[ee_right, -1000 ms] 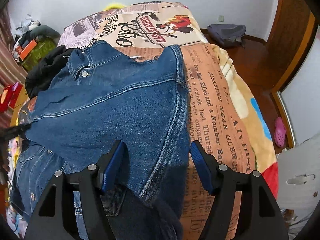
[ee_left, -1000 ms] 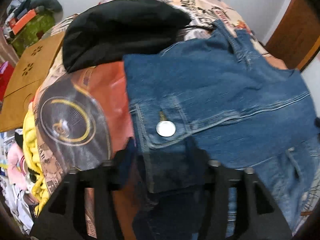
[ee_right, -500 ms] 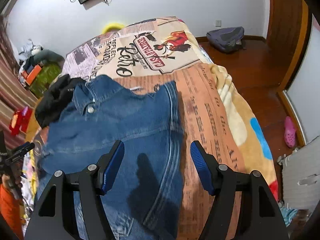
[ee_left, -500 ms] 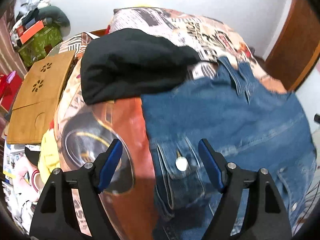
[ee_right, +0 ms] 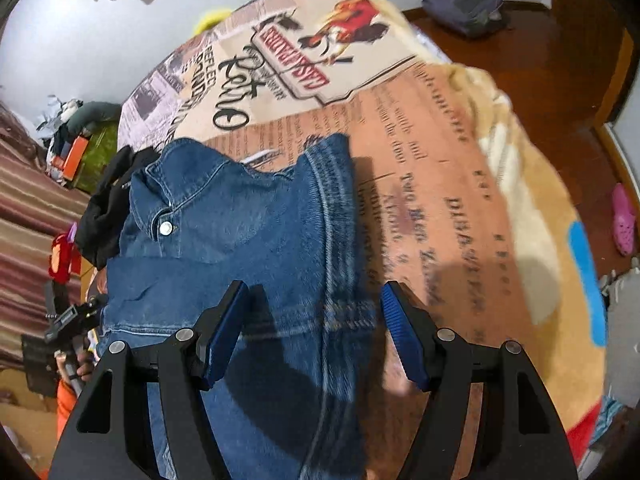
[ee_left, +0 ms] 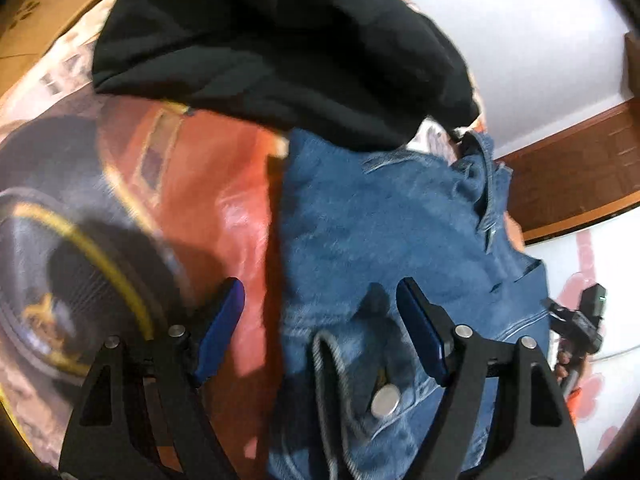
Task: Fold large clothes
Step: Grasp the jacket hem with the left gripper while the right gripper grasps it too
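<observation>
1 blue denim jacket [ee_right: 240,248] lies spread on the newspaper-print blanket [ee_right: 440,184] covering the bed, collar toward the far end, its silver snap button [ee_left: 385,399] showing. Just beside its collar sits a crumpled black garment [ee_left: 280,40], overlapping the jacket's edge. Both the left gripper [ee_left: 320,332] and right gripper [ee_right: 314,332] hover above the denim, blue-padded jaws spread wide, holding nothing.

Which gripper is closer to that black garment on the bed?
Left. The left gripper hovers just below the black garment; the right gripper is across the denim jacket.
</observation>
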